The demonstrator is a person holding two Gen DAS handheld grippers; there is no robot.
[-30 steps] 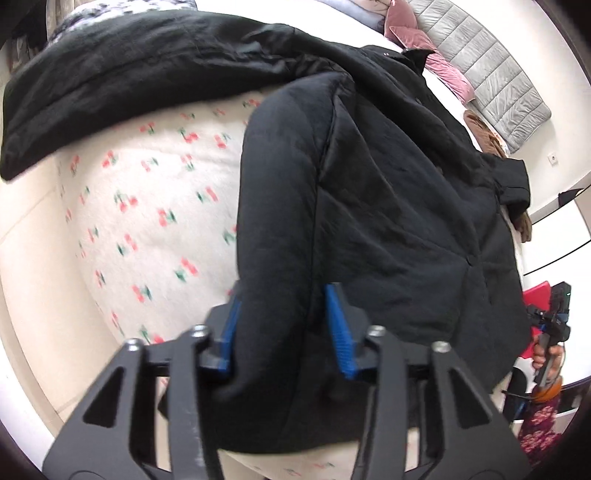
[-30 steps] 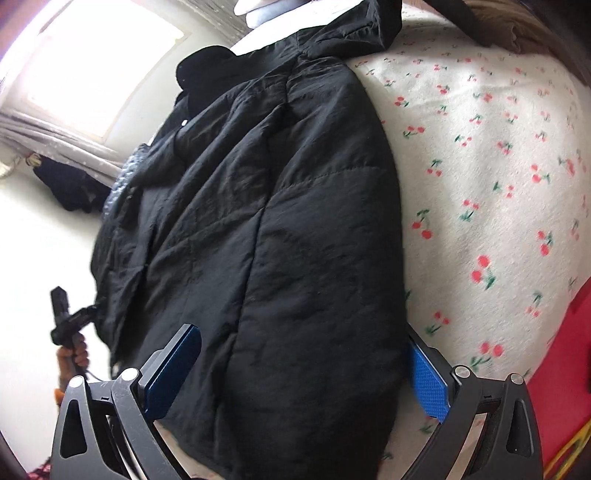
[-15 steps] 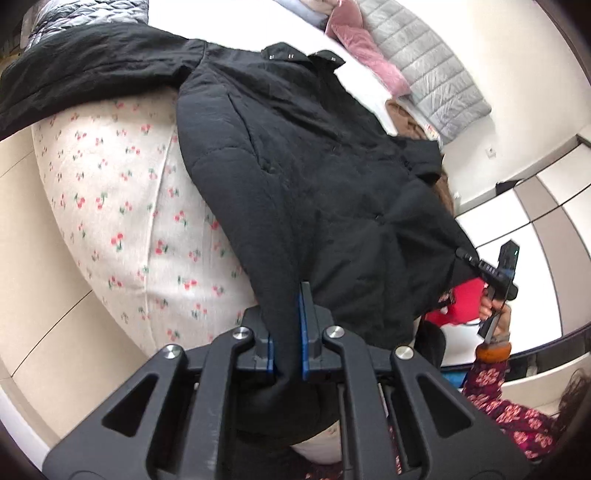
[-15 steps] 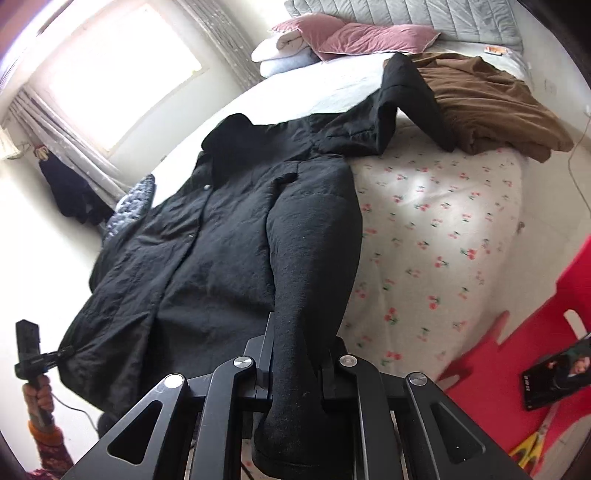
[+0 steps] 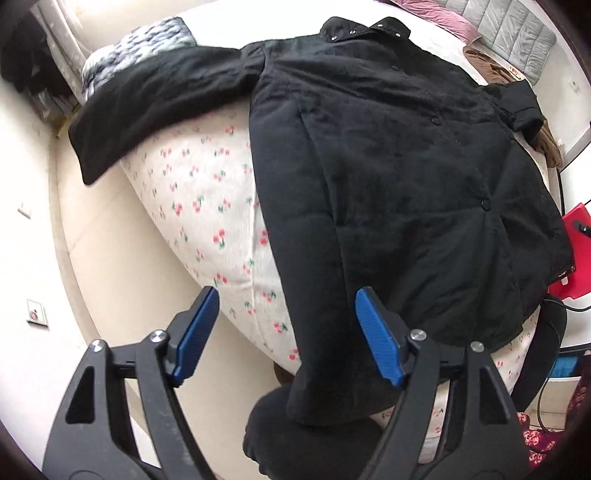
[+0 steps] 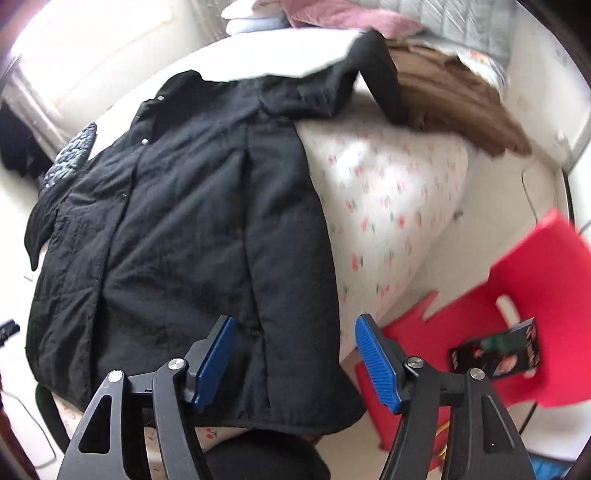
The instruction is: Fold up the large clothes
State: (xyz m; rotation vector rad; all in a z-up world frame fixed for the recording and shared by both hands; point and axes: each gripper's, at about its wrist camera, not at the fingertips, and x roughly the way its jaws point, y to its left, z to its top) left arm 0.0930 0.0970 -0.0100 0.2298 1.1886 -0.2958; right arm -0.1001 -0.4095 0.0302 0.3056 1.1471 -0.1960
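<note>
A long black padded coat (image 5: 388,177) lies spread front-up on a bed with a cherry-print sheet (image 5: 207,206). Its hem hangs over the near edge; one sleeve (image 5: 155,96) stretches far left. In the right wrist view the coat (image 6: 192,229) fills the left, its other sleeve (image 6: 354,81) lying toward the pillows. My left gripper (image 5: 286,336) is open and empty, raised above the coat's left hem edge. My right gripper (image 6: 293,363) is open and empty above the right hem corner.
A brown garment (image 6: 454,99) lies at the bed's far right. Pink and grey pillows (image 6: 332,18) sit at the head. A red foam mat (image 6: 517,295) with a dark booklet (image 6: 498,350) lies on the floor right of the bed. A grey quilted item (image 5: 136,48) lies far left.
Both grippers were shut on the coat's hem half a second ago; both have now opened, let the hem drop onto the bed edge, and pulled back.
</note>
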